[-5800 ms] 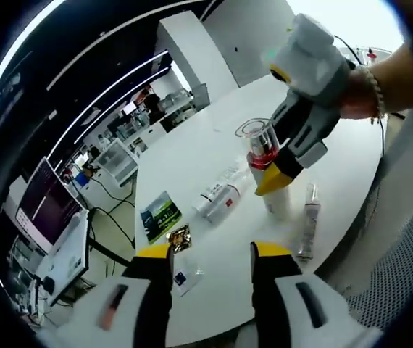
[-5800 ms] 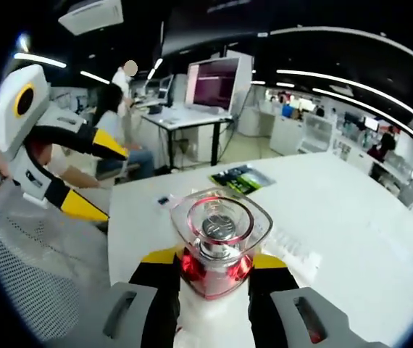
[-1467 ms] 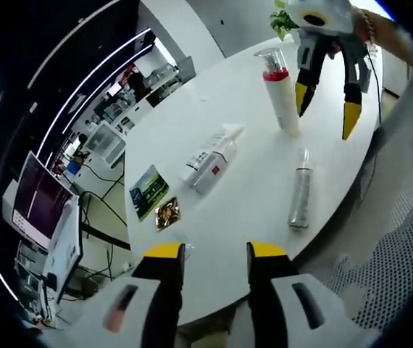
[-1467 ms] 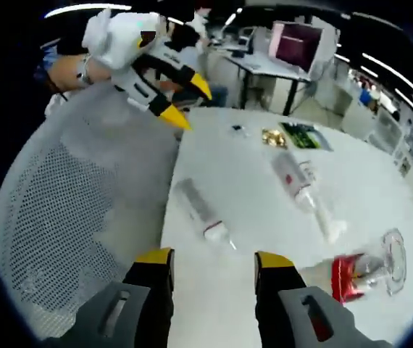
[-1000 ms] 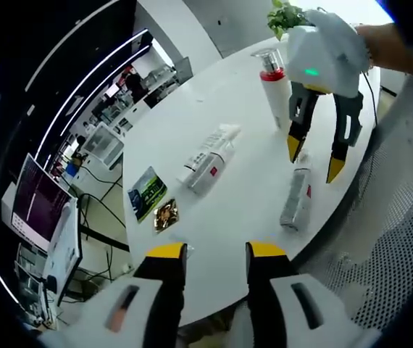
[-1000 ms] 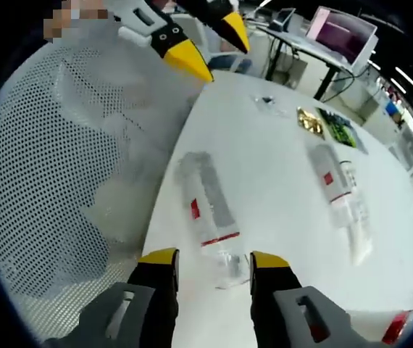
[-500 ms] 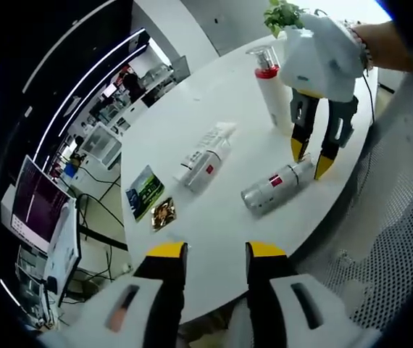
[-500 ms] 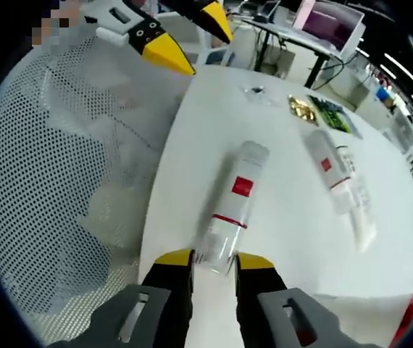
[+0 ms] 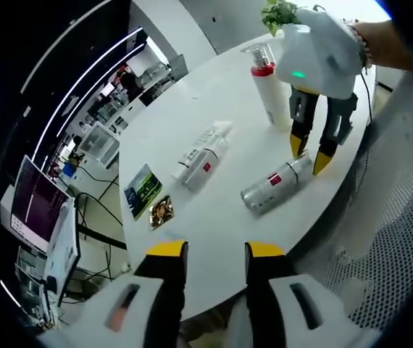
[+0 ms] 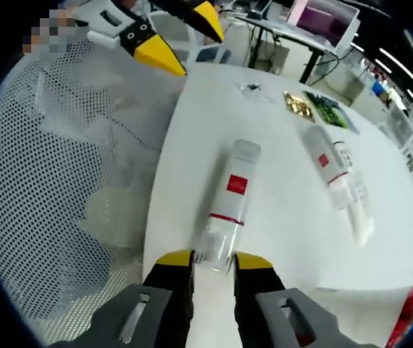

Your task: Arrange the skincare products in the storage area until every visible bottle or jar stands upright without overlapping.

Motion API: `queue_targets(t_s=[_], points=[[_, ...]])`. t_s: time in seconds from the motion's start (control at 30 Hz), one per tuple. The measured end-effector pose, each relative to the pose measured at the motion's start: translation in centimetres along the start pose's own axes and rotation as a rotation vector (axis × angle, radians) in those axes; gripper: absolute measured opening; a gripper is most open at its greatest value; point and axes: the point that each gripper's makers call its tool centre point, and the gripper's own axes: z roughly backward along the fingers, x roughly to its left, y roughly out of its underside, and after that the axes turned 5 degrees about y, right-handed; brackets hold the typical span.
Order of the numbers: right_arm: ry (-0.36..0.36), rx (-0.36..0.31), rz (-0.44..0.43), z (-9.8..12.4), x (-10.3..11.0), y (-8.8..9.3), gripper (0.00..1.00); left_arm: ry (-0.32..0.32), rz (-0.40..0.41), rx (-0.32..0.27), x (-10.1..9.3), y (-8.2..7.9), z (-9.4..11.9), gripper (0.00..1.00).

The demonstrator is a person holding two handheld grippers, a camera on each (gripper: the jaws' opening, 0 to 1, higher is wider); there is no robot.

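A clear, silver-toned bottle (image 9: 272, 185) with a red label lies on its side near the edge of the white table (image 9: 192, 101). My right gripper (image 9: 309, 153) comes down on its cap end and is shut on it; in the right gripper view the bottle (image 10: 232, 196) runs away from my right gripper (image 10: 214, 259), its cap between the jaws. A white bottle with a red collar and clear cap (image 9: 268, 83) stands upright behind. Another white bottle (image 9: 203, 154) lies flat mid-table, seen as the white bottle (image 10: 337, 181). My left gripper (image 9: 215, 250) hangs open off the table, also seen as the left gripper (image 10: 170, 32).
A green packet (image 9: 141, 192) and a gold packet (image 9: 159, 210) lie near the table's far side. A mesh chair (image 10: 61, 181) stands against the table edge by the lying bottle. A potted plant (image 9: 279, 11) sits behind the upright bottle. Office desks and monitors lie beyond.
The right gripper left the upright red-collared bottle, came down over the lying clear bottle, shut on its cap end and swung it round. In the last half second almost nothing moved.
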Motion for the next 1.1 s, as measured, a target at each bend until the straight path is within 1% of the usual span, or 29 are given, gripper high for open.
queue_targets(t_s=[0.07, 0.17, 0.27, 0.33, 0.37, 0.47, 0.6, 0.63, 0.67, 0.73, 0.8, 0.83, 0.9, 0.93, 0.97, 1.0, 1.03, 1.07, 1.1], points=[[0.006, -0.006, -0.003, 0.4, -0.2, -0.3, 0.14, -0.013, 0.011, -0.012, 0.3, -0.1, 0.1, 0.34], [0.023, -0.027, -0.015, 1.1, -0.6, -0.9, 0.13, -0.023, 0.048, -0.029, 0.8, -0.3, 0.2, 0.37], [0.034, -0.056, -0.021, 1.9, -0.9, -1.7, 0.13, -0.007, 0.081, -0.034, 0.6, -0.3, 0.2, 0.37], [0.063, -0.067, 0.0, 2.3, -1.2, -2.1, 0.13, -0.003, 0.083, -0.04, 0.5, -0.4, 0.3, 0.38], [0.071, -0.061, 0.017, 2.4, -1.3, -2.0, 0.13, 0.004, 0.085, -0.043, 0.3, -0.5, 0.3, 0.38], [0.072, -0.053, 0.026, 2.5, -1.2, -1.8, 0.12, 0.017, 0.078, -0.039, 0.0, -0.5, 0.2, 0.38], [0.076, -0.06, 0.049, 3.0, -1.0, -1.8, 0.12, 0.056, 0.062, -0.035, -0.7, -0.6, 0.0, 0.37], [0.077, -0.064, 0.054, 3.2, -1.0, -1.9, 0.12, 0.083, 0.046, -0.03, -1.2, -0.6, -0.2, 0.36], [0.072, -0.077, 0.058, 3.5, -1.0, -2.1, 0.12, 0.097, 0.044, -0.028, -1.4, -0.7, -0.3, 0.36], [0.065, -0.095, 0.065, 3.9, -0.8, -2.4, 0.12, 0.155, 0.045, -0.024, -2.3, -1.1, -0.5, 0.36], [0.059, -0.119, 0.082, 4.3, -0.6, -2.9, 0.12, 0.187, 0.049, -0.032, -2.8, -1.5, -0.6, 0.35], [0.052, -0.134, 0.102, 4.5, -0.4, -3.2, 0.12, 0.204, 0.037, -0.032, -3.1, -1.7, -0.6, 0.36], [0.042, -0.146, 0.139, 4.7, 0.1, -3.5, 0.12, 0.214, 0.002, -0.032, -3.3, -2.1, -0.8, 0.36], [0.037, -0.152, 0.163, 4.9, 0.4, -3.7, 0.12, 0.238, -0.049, -0.044, -3.8, -2.6, -0.8, 0.37], [0.034, -0.159, 0.182, 5.0, 0.6, -4.0, 0.12, 0.276, -0.057, -0.051, -4.7, -2.9, -0.9, 0.38], [0.033, -0.166, 0.191, 5.2, 0.8, -4.2, 0.12, 0.345, -0.054, -0.053, -6.2, -3.2, -0.9, 0.4], [0.036, -0.179, 0.206, 5.4, 0.9, -4.7, 0.12, 0.378, -0.054, -0.049, -7.1, -3.3, -1.1, 0.42], [0.035, -0.188, 0.215, 5.5, 1.0, -4.9, 0.12, 0.397, -0.072, -0.046, -7.6, -3.4, -1.3, 0.42], [0.03, -0.206, 0.226, 5.7, 1.2, -5.4, 0.12, 0.401, -0.119, -0.041, -8.1, -3.4, -1.7, 0.41]])
